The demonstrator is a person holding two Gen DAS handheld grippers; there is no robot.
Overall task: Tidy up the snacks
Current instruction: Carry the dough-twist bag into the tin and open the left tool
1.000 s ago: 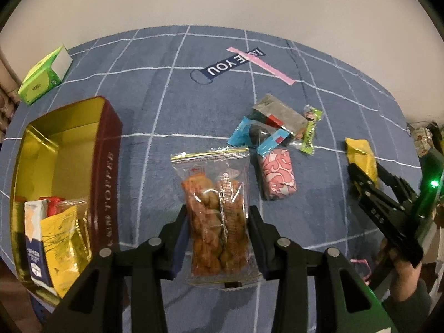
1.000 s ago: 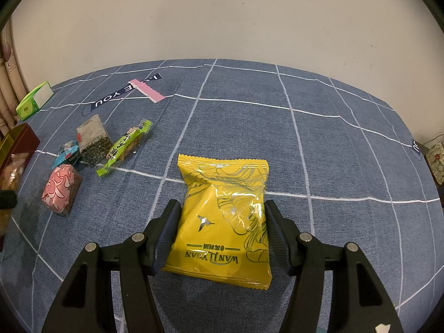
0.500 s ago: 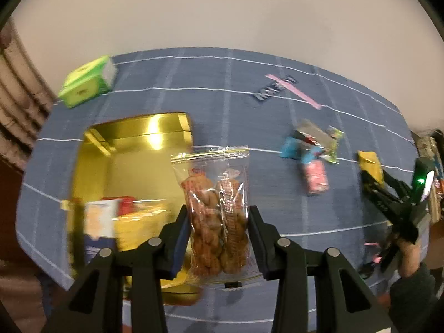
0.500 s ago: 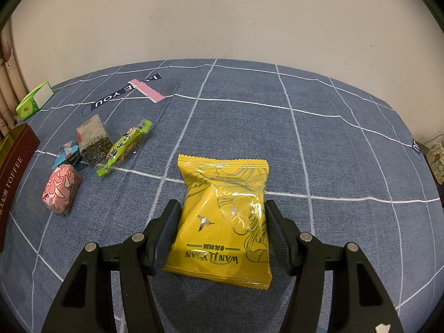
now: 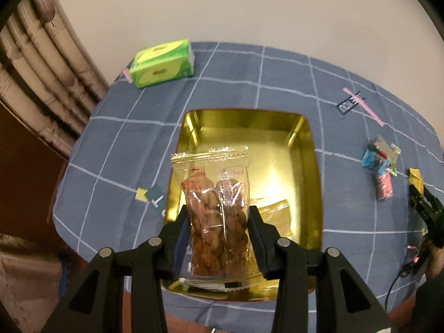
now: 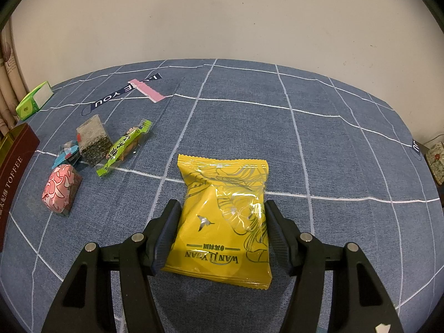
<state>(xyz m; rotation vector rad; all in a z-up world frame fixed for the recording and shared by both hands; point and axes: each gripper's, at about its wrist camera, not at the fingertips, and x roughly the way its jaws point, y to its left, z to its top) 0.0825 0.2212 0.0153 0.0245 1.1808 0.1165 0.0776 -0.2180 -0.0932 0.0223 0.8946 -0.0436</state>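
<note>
My left gripper (image 5: pixel 217 213) is shut on a clear packet of brown snacks (image 5: pixel 216 191), which hangs upright above the open gold tin (image 5: pixel 312 149). A gold packet (image 5: pixel 276 212) lies on the tin's floor behind the fingers. My right gripper (image 6: pixel 222 208) is shut on a yellow snack packet (image 6: pixel 224 177) low over the blue checked cloth; its pads press the packet's two sides. Further left lie a pink packet (image 6: pixel 59 191), a green stick snack (image 6: pixel 125 147), a dark packet (image 6: pixel 93 138) and a small blue packet (image 6: pixel 68 152). The tin's maroon side (image 6: pixel 16 161) shows at the left edge.
A green tissue box (image 5: pixel 162 63) stands at the table's far left corner, next to a curtain (image 5: pixel 36 63). The table edge runs close under the tin's near rim. The right gripper (image 5: pixel 421 202) and a sleeve show at the right edge. A patterned box (image 6: pixel 437 161) sits far right.
My left gripper has carried the clear packet leftwards and upwards, from over the cloth to above the tin. The right gripper and the yellow packet have not moved.
</note>
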